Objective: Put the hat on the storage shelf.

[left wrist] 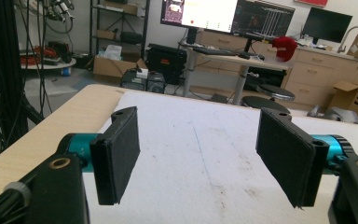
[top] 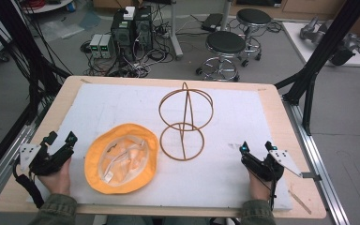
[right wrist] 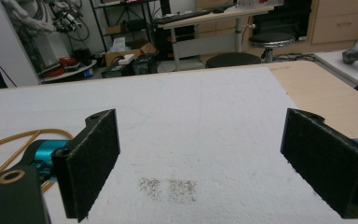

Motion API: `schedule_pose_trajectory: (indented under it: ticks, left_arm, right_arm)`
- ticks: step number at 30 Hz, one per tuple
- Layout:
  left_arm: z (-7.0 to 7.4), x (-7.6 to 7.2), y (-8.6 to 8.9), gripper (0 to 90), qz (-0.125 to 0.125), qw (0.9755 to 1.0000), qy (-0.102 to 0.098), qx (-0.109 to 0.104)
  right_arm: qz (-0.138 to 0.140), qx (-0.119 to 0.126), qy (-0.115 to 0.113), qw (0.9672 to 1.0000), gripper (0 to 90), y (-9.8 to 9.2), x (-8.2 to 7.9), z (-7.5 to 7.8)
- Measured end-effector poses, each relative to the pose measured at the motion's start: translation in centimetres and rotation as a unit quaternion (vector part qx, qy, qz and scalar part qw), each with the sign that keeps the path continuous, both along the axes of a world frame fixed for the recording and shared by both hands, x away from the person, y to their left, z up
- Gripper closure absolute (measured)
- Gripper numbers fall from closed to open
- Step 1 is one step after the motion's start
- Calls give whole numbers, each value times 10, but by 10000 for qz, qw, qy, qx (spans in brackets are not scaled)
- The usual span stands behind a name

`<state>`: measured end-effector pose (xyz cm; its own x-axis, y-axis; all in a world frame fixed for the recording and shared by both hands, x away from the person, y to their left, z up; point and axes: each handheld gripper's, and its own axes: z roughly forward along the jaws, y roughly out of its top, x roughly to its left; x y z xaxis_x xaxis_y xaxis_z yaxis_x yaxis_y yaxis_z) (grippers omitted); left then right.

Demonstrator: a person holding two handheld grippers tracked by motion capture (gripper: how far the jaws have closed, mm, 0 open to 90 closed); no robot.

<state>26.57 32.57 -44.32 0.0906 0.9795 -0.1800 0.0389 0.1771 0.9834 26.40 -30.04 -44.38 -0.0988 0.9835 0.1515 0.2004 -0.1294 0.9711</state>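
Nothing of the work seemed done yet. The hat [top: 121,158] lay upside down on the white mat [top: 225,173], its lining facing up, just left of the wire stand [top: 184,123], close to it but apart as far as I could tell. The stand was bare. The left gripper [top: 60,139] rested near the table's left edge with its jaws wide apart and holding nothing. The right gripper [top: 256,146] sat near the right edge, also spread wide and empty. I judged that all remained: grasping the hat, turning it and setting it over the stand.
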Motion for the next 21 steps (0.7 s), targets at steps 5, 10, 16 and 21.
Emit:
schedule_pose_trajectory:
  ticks: [5,10,16,21]
  left_arm:
    - [0,0,1,302,14,10000,12,-41]
    - [0,0,1,302,10,10000,8,-44]
    - [0,0,1,303,-5,10000,21,-22]
    - [0,0,2,302,-11,10000,19,-71]
  right_arm:
    - [11,6,1,10000,106,0,-1,0]
    - [11,-4,-1,10000,106,1,-1,0]
    - [21,15,38,10000,106,0,0,0]
    - [26,19,23,10000,106,1,0,0]
